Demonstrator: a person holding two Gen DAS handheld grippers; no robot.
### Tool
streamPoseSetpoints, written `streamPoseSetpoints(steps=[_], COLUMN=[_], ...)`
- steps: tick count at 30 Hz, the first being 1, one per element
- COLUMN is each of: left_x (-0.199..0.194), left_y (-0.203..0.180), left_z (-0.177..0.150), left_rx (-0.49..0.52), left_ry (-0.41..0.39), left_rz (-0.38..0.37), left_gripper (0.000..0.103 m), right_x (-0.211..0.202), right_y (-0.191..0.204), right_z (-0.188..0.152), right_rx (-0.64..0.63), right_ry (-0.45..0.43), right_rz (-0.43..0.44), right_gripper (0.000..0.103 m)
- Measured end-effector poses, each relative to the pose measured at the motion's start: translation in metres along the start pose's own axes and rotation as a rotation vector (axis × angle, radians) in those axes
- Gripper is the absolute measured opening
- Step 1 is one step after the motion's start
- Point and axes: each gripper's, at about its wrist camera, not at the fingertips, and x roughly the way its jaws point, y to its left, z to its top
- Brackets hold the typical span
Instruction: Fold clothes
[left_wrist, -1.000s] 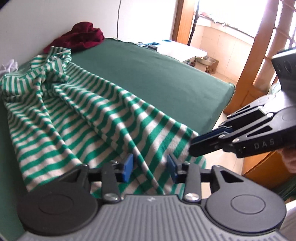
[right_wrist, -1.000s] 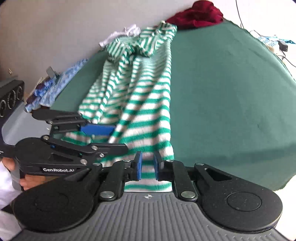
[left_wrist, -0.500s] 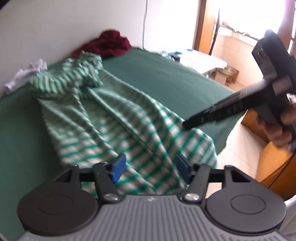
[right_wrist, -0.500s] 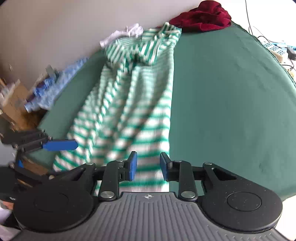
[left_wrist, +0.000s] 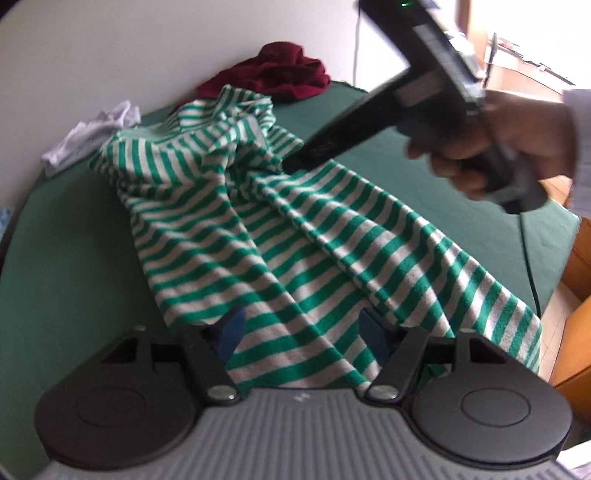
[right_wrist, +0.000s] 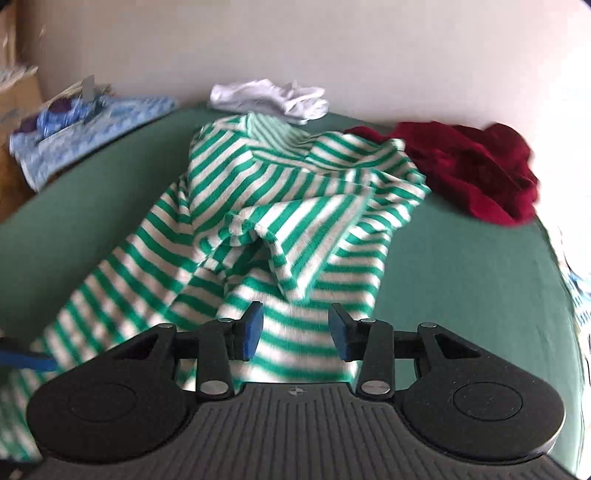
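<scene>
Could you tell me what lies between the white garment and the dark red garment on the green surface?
The bunched top of the striped shirt lies between the white garment and dark red garment, in the right wrist view.

a plain pale wall (right_wrist: 295, 40) backs a bed under a dark green cover (right_wrist: 461, 280). bright daylight floods in from the right, washing out a window (left_wrist: 532, 33). orange-brown wood furniture (left_wrist: 576, 332) stands by the bed's right edge, over a light tiled floor (left_wrist: 554, 314). a thin cable (left_wrist: 357, 48) hangs down the wall.

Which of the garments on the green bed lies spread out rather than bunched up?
The green-and-white striped top; the dark red garment and white garment sit bunched by the wall.
</scene>
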Motion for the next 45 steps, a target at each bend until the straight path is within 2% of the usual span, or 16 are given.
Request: streamPoseSetpoints(steps=[2,3,4,5,9,14,17,22,24,30,32,33,34,38,43,45], left_x=[0.002,0.004,0.006,0.006,0.003,0.007,0.008,0.011,0.012,0.012,0.012,0.012,0.012,0.012,0.012,0.012], left_y=[-0.002,-0.002,-0.003,-0.003,-0.002,0.0,-0.001,-0.008,-0.012,-0.016,-0.017,-0.018,-0.019,-0.023,-0.023,-0.021], left_z=[-0.001,-0.002,-0.003,-0.004,-0.005,-0.007,-0.006,-0.004,-0.004,-0.004,-0.005,-0.006,-0.007,-0.011,-0.014,-0.014], left_rx=[-0.049,-0.067,-0.078,-0.09,-0.154,-0.178,-0.173,-0.147,-0.132,-0.112,-0.117,-0.116,-0.111,-0.091,-0.08,-0.075], left_ry=[0.01,0.013,0.017,0.017,0.008,0.032,0.048,0.066,0.072,0.08,0.08,0.08,0.078,0.074,0.074,0.076], left_rz=[-0.001,0.0,0.008,0.013,-0.002,-0.015,-0.019,-0.014,-0.01,0.007,0.013,0.017,0.021,0.037,0.036,0.033], left_gripper=[0.073,0.073,0.074,0.074,0.075,0.084,0.086,0.094,0.095,0.096,0.096,0.096,0.096,0.096,0.099,0.099], right_x=[0.014,0.019,0.024,0.026,0.009,0.01,0.012,-0.001,0.02,0.084,0.101,0.107,0.107,0.098,0.122,0.109], right_y=[-0.004,-0.006,-0.007,-0.008,-0.027,-0.031,-0.033,-0.085,-0.098,-0.118,-0.123,-0.125,-0.127,-0.134,-0.135,-0.138], right_z=[0.005,0.007,0.009,0.01,0.015,0.006,0.001,0.023,0.035,0.07,0.075,0.077,0.077,0.087,0.089,0.083], right_rx=[-0.008,-0.011,-0.017,-0.027,0.012,-0.056,-0.076,0.34,0.438,0.541,0.548,0.552,0.557,0.549,0.508,0.53], right_ry=[-0.003,-0.003,-0.002,-0.002,-0.059,0.015,0.071,-0.04,-0.04,-0.043,-0.003,0.01,0.006,-0.073,-0.034,-0.056], right_rz=[0.042,0.067,0.08,0.066,0.008,0.034,0.051,0.172,0.179,0.179,0.183,0.186,0.189,0.148,0.128,0.107], right_gripper=[0.039,0.03,0.007,0.005,0.005,0.005,0.018,0.045,0.042,0.039,0.028,0.013,0.004,0.003,0.004,0.009])
